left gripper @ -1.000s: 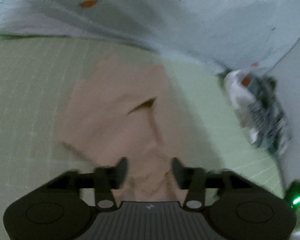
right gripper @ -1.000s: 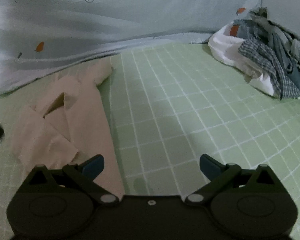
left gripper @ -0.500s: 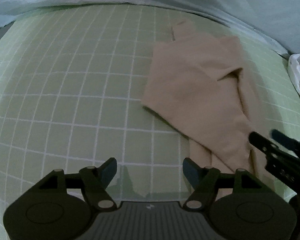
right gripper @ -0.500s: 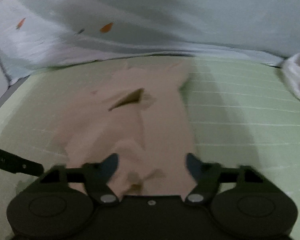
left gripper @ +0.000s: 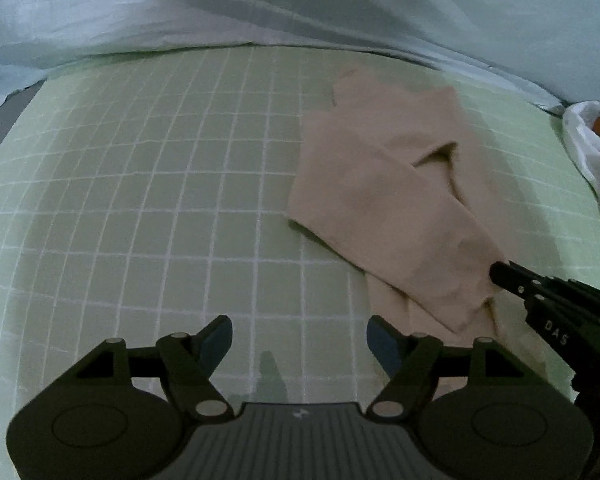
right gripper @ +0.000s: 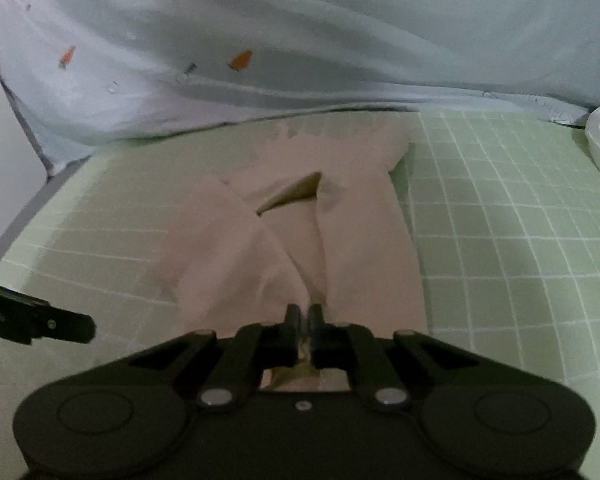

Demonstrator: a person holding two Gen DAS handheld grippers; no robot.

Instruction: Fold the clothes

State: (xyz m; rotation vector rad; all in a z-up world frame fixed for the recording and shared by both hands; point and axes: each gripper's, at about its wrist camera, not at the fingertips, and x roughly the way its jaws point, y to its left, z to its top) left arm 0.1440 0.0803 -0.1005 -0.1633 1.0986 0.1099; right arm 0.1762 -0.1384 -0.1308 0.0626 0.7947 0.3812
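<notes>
right hand-held gripper (right gripper: 304, 316) now clamped on beige garment (right gripper: 300, 240)

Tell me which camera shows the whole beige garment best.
The left wrist view. There the beige garment lies nearly whole on the green checked sheet, with its folds and edges visible. In the right wrist view its near end is hidden behind the right tongs, shut on it, and the picture is blurrier.

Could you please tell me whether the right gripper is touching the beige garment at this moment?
Touching. In the right wrist view the right gripper has its jaws closed on the near edge of the beige garment.
</notes>
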